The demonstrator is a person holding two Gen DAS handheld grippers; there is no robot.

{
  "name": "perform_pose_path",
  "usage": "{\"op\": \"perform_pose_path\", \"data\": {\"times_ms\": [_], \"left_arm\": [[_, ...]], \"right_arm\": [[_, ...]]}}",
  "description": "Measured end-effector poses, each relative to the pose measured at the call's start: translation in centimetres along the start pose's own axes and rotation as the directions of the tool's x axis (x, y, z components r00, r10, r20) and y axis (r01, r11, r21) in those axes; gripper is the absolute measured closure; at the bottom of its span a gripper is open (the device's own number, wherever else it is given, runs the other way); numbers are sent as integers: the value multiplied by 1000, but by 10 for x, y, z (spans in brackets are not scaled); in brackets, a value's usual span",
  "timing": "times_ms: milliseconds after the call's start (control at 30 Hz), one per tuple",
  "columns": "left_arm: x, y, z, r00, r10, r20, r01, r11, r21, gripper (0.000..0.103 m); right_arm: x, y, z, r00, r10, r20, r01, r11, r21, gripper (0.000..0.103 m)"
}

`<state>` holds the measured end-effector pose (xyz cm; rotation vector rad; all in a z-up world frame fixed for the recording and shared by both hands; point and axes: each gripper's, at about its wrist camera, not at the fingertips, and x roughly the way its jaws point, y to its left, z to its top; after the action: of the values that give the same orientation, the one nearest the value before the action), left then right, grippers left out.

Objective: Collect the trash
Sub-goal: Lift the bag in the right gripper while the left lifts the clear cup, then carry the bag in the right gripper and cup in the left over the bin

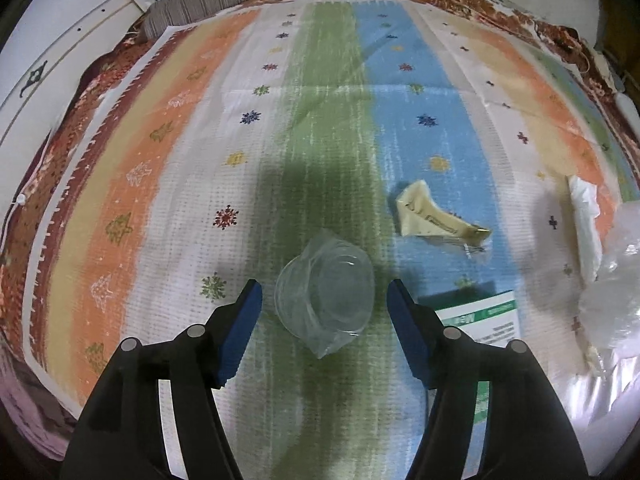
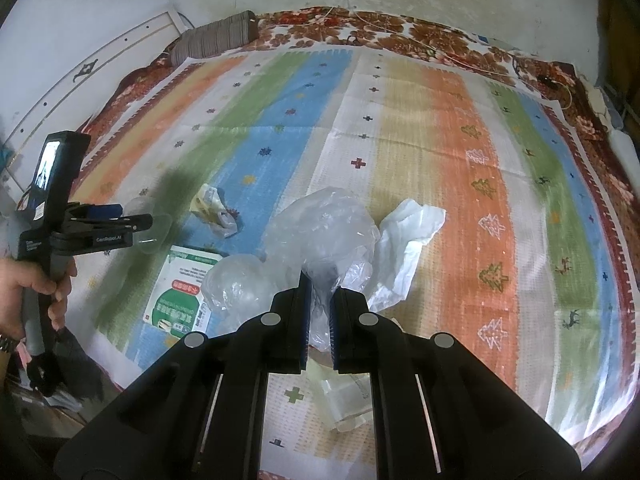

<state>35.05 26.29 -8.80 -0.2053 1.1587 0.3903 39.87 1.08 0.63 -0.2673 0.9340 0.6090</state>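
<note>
A crumpled clear plastic cup (image 1: 325,286) lies on the striped mat (image 1: 200,128), between the fingers of my open left gripper (image 1: 324,292), which straddles it without touching. The right wrist view shows that gripper (image 2: 120,220) at the left with the cup (image 2: 154,228) at its tips. My right gripper (image 2: 319,288) is shut on a clear plastic bag (image 2: 324,232) and holds it above the mat (image 2: 460,140). A crumpled cream wrapper (image 1: 432,216) and a green-and-white carton (image 1: 486,320) lie right of the cup; both also show in the right wrist view: wrapper (image 2: 212,208), carton (image 2: 180,300).
A white plastic bag (image 2: 404,248) lies right of the clear bag. A flat clear packet (image 2: 344,400) lies under my right gripper. A striped pillow (image 1: 200,0) sits at the far left by the white wall. A floral blanket (image 2: 400,32) borders the mat.
</note>
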Motion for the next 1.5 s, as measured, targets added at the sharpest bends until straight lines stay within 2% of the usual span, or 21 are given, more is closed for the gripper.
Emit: {"op": "perform_pose_path", "data": {"times_ms": [167,233,267,300,400,533,667,867,1167,1333,1500], "left_arm": [[4,-8,-2,1000,10,-2,-10,999,51,39],[5,-12,-2,1000,8,-1,-8,997,74,48],[5,-14,-2,1000,7,0,-7,997,81,62],[5,-16,-3,1000,8,-1,-8,996,89,65],[0,-18,-4,1000,21,20,-23,994,105,67],[-16,-15,-5,998,36,46,-40,996,76,67],[-43,-17,-13,997,6,79,-9,999,31,67],[-77,-31,-28,991,-56,118,53,998,24,67],[-136,-49,-59,967,-169,193,168,986,22,67],[-166,-56,-80,947,-225,229,225,974,30,67],[-196,-67,-100,918,-292,267,289,956,52,67]], "right_arm": [[-1,1,-1,1000,-1,0,1,1000,-4,96],[-1,0,-1,1000,0,0,0,1000,-2,96],[-1,0,-3,1000,1,0,-1,1000,-3,96],[-1,0,-2,1000,1,0,-1,1000,-3,96],[-6,2,-6,1000,4,0,-4,1000,-3,96],[-17,4,-10,1000,19,12,-19,1000,3,96],[-33,4,-16,999,35,34,-35,999,3,96],[-56,3,-26,997,46,57,-46,999,11,96],[-96,1,-53,993,61,103,-63,998,13,96],[-115,3,-71,991,62,120,-63,998,7,96],[-139,10,-85,984,69,165,-68,998,-10,96]]}}
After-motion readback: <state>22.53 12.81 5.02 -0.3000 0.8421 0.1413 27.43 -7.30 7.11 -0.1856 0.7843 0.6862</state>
